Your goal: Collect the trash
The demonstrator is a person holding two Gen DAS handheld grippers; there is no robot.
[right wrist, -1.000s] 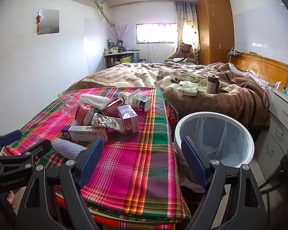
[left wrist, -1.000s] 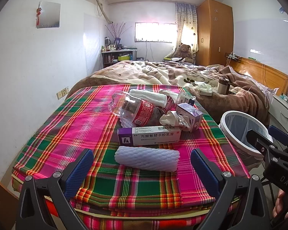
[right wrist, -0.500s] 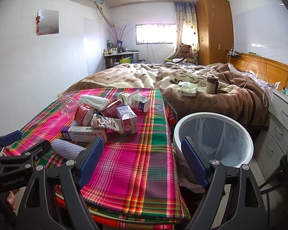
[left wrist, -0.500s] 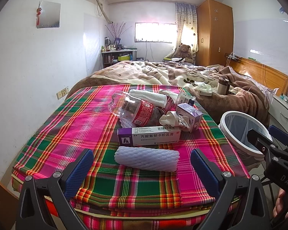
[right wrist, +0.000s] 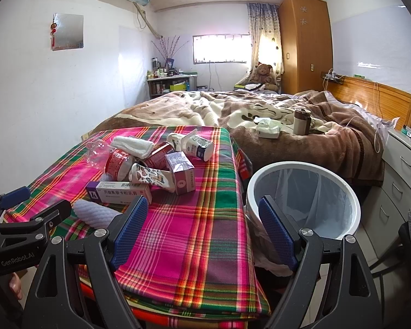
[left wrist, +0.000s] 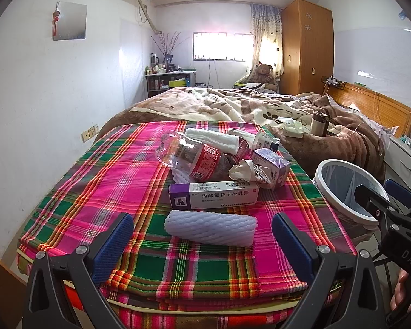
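Observation:
Trash lies on a plaid cloth: a white foam net sleeve nearest, a purple-and-white medicine box, a crushed clear bottle with a red label, a crumpled paper cup, a purple carton, a white rolled towel and a yogurt cup. My left gripper is open and empty just before the foam sleeve. My right gripper is open and empty, between the cloth's right edge and the white lined bin, which also shows in the left wrist view.
A bed with a brown blanket lies behind, with a tissue box and a thermos on it. White drawers stand at the right, a wardrobe at the back.

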